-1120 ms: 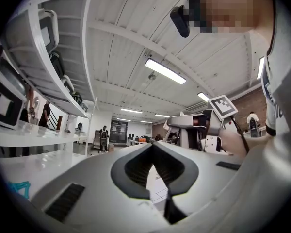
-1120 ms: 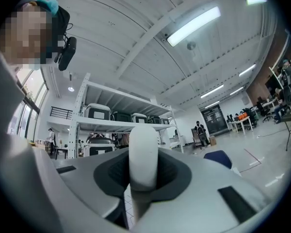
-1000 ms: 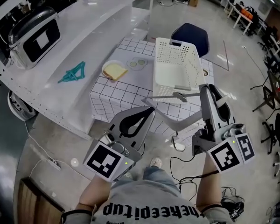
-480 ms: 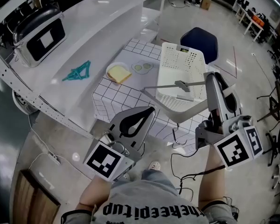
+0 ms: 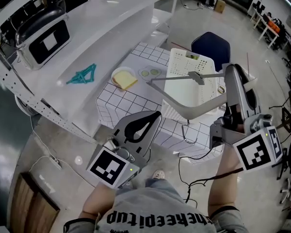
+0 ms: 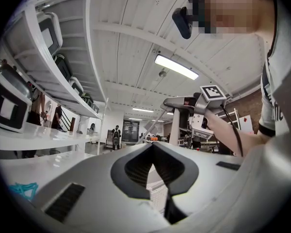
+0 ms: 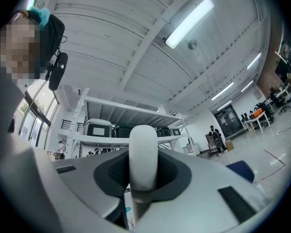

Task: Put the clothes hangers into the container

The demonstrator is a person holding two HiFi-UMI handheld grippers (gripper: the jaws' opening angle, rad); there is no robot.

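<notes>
My right gripper (image 5: pixel 232 73) is shut on one end of a white clothes hanger (image 5: pixel 184 114), which hangs in the air over the near side of the white perforated basket (image 5: pixel 182 64). In the right gripper view a white bar of that hanger (image 7: pixel 143 161) stands pinched between the jaws of my right gripper (image 7: pixel 143 181). A bunch of teal hangers (image 5: pixel 80 75) lies on the white counter at the left. My left gripper (image 5: pixel 156 114) is held low in front of the person, shut and empty, with its tips (image 6: pixel 153 147) touching.
The basket stands on a small grid-patterned table (image 5: pixel 131 101), beside a plate with a sandwich (image 5: pixel 123 76) and a small dish (image 5: pixel 150 73). A blue chair (image 5: pixel 211 45) stands behind. A silver appliance (image 5: pixel 43 33) sits on the long counter. Cables (image 5: pixel 194 149) lie on the floor.
My right gripper has carried the white hanger up and away from the person, from the table's near edge to above the basket. The left gripper has stayed put.
</notes>
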